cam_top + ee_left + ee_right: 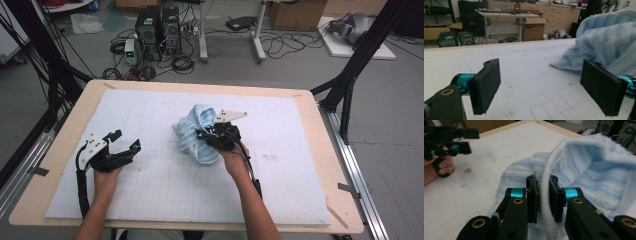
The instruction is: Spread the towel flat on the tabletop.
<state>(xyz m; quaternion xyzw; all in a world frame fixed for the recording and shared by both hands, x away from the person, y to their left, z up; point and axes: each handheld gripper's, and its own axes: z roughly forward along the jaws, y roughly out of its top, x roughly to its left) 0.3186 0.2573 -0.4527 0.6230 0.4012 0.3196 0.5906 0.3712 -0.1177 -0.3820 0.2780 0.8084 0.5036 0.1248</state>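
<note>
A: What is held by the right gripper (543,200)?

B: A thick fold of the pale blue knitted cloth (596,177) is pinched between its jaws, and part of the bundle is lifted off the white mat (150,195) near the table's middle.

A: And the left gripper (541,85)?

B: Its jaws are spread wide with nothing between them, low over the mat, near the cloth's edge but apart from it.

A: Which step is judged to be in hand?

B: Lifting and opening out the cloth, it seems. A free edge would next need to be reached and pinched by the left gripper.
</note>
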